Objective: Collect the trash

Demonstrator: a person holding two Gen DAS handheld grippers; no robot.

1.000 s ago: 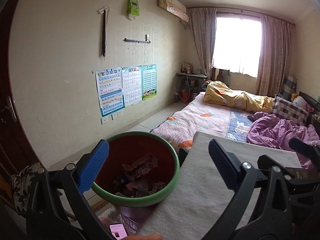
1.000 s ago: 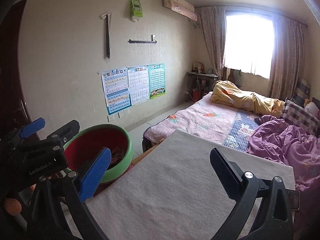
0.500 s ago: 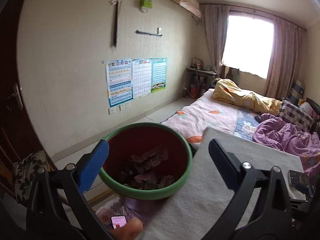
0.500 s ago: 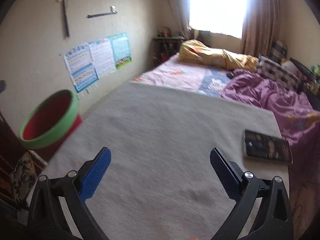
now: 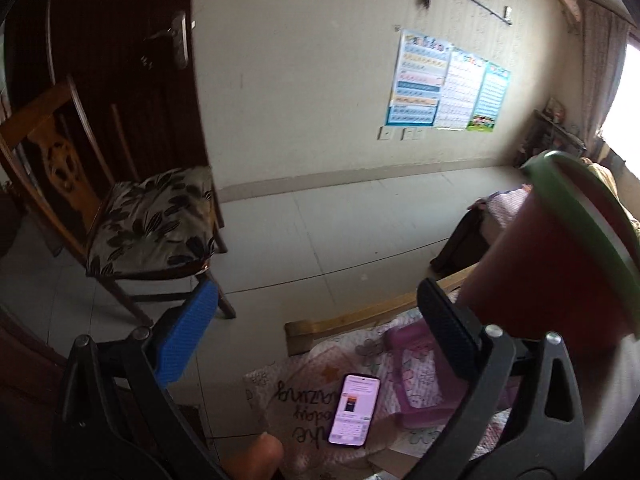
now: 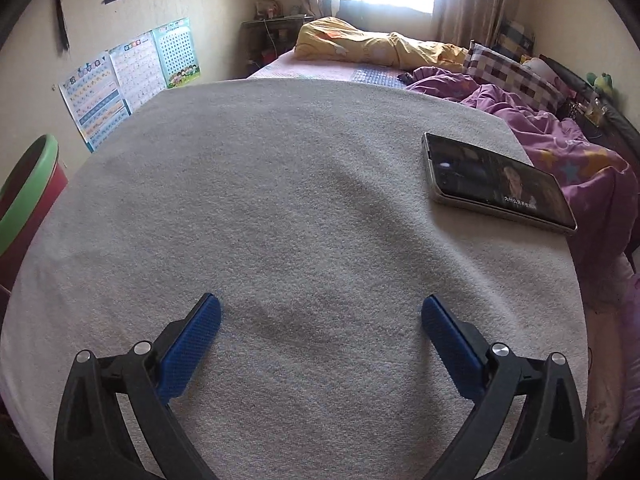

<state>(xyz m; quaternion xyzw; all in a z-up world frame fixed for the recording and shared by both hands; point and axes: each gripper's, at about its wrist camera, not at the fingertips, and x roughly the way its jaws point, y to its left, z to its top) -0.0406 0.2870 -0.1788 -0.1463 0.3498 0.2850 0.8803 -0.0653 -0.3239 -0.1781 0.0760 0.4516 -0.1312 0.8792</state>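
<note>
Spreading wide, the left gripper (image 5: pixel 316 332) is seen empty, the red bin (image 5: pixel 560 256) at right beside it. The right gripper (image 6: pixel 320 336) is likewise held apart, the bin (image 6: pixel 28 196) at far left.

Table (image 6: pixel 280 200) with grey fleecy cover fills centre of right wrist frame; dark phone (image 6: pixel 496 184) lies flat at right edge. Bed (image 6: pixel 320 70) behind, upper frame, carries yellow and purple bedding.

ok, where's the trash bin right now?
The trash bin sits at the far left edge of the right wrist view, beside the grey mat; in the left wrist view it fills the right side, above a pink stool.
</note>
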